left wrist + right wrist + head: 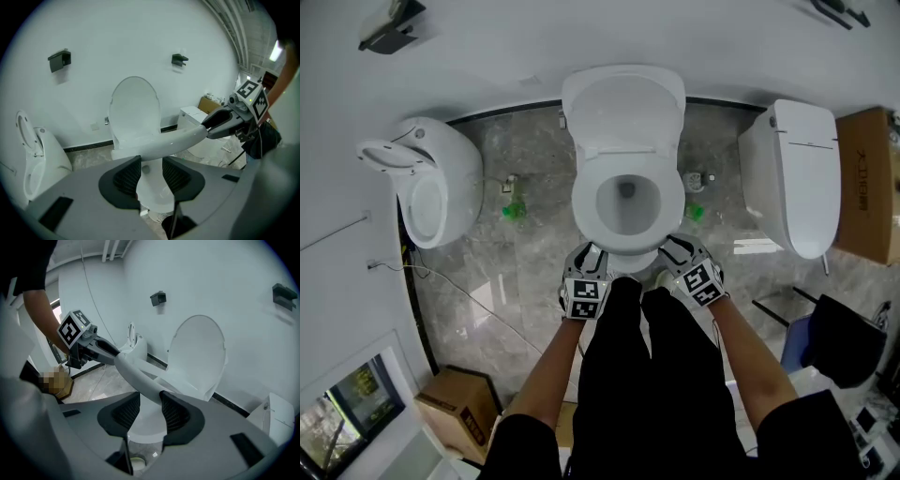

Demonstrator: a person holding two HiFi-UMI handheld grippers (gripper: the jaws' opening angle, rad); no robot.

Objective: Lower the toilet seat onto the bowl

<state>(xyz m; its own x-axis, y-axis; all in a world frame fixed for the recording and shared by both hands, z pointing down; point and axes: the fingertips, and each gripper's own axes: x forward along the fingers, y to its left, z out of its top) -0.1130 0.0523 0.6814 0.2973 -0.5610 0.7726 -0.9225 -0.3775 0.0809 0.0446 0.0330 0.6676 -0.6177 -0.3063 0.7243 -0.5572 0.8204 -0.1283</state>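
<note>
Head view | glossy oval toilet seat [582, 202] | left gripper [588, 254], right gripper [677, 249] jaws clamp rim

White wall [487, 37], glossy grey marble floor [516, 272], black wall brackets [59, 60], spare toilets [441, 183] either side, cardboard box [459, 405]

Bare floor [534, 258] either side of bowl [611, 212]; left toilet [431, 183], right toilet [792, 178] beyond

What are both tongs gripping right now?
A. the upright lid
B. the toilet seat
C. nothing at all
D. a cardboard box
B: each gripper view shows the toilet seat clamped at its front rim between the left tongs and the right tongs, while the lid stands up untouched.
</note>
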